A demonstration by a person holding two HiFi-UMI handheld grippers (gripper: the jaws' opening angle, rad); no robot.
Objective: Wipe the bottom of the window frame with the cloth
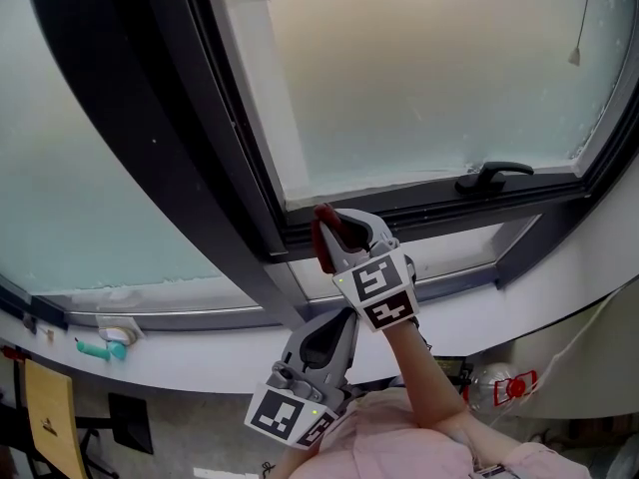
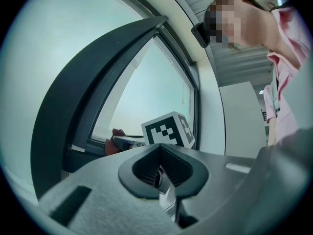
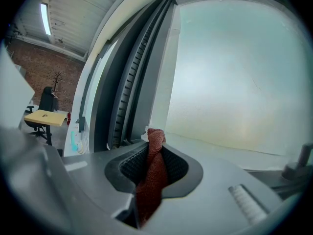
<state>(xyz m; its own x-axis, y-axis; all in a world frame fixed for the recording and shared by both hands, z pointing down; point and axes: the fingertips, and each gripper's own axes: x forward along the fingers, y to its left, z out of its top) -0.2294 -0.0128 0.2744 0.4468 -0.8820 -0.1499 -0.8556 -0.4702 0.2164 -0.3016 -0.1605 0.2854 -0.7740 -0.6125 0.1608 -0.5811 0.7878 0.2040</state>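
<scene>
- Right tool [image 1: 336,230]: jaws clamped on the red-brown cloth [image 3: 152,176], whose end is held at the bottom rail of the window frame [image 1: 439,206], near its left corner
- Left tool [image 1: 321,339]: jaws together, empty, lower, beside the right one

Grey left gripper [image 2: 161,173], right gripper [image 1: 334,230] — black-and-white marker cubes [image 1: 377,289] — pink sleeve [image 1: 399,437].
</scene>
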